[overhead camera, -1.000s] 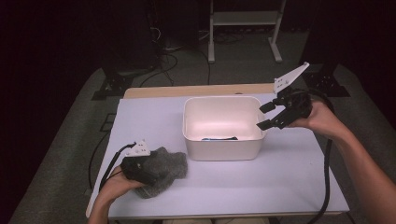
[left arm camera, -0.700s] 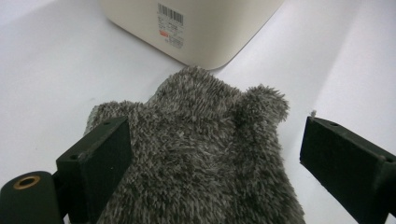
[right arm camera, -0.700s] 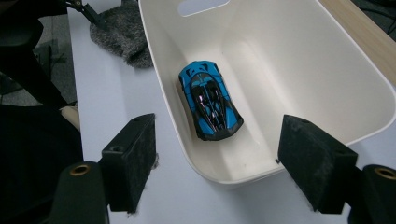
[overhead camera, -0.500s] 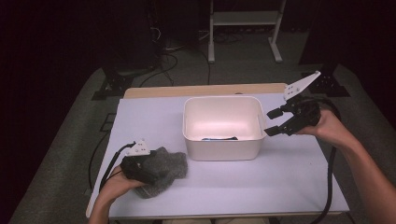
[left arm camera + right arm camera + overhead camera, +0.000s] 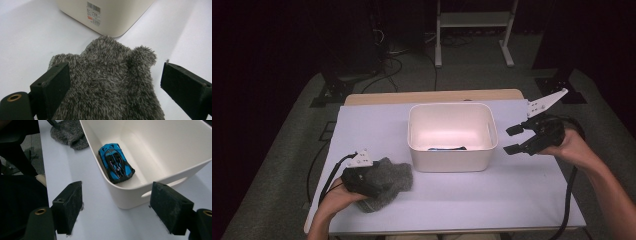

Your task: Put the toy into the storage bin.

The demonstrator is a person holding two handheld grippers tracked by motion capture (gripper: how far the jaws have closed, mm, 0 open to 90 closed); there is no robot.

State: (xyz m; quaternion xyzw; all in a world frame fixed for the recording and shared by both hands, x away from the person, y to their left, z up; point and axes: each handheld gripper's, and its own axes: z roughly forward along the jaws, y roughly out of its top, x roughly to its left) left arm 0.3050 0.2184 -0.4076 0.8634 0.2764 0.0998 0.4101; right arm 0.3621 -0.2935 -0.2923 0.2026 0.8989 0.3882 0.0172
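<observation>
- We find the left gripper (image 5: 362, 176) at the lower left of the high view, lying over a fuzzy grey knitted mitten (image 5: 387, 180) flat on the white table (image 5: 522, 200).
- In the left gripper view its jaws stand apart on either side of the mitten (image 5: 110, 82). The left pad seems to brush the pile, though the fuzz blurs the edge. We read it as spread for a grab, not yet clenched.
- The cream plastic bin (image 5: 452, 135) sits mid-frame, just beyond the mitten, so a short carry would reach it.
- The right gripper (image 5: 517, 140) hangs at the right of the high view, beside the bin's right wall, jaws spread and empty. They have just been opening a little further, with nothing between them.
- In the right gripper view a blue toy sports car (image 5: 116, 163) lies in the bin (image 5: 160, 142) against its near wall, apart from both pads.
- We judge the right hand stands off to leave the bin mouth free.
</observation>
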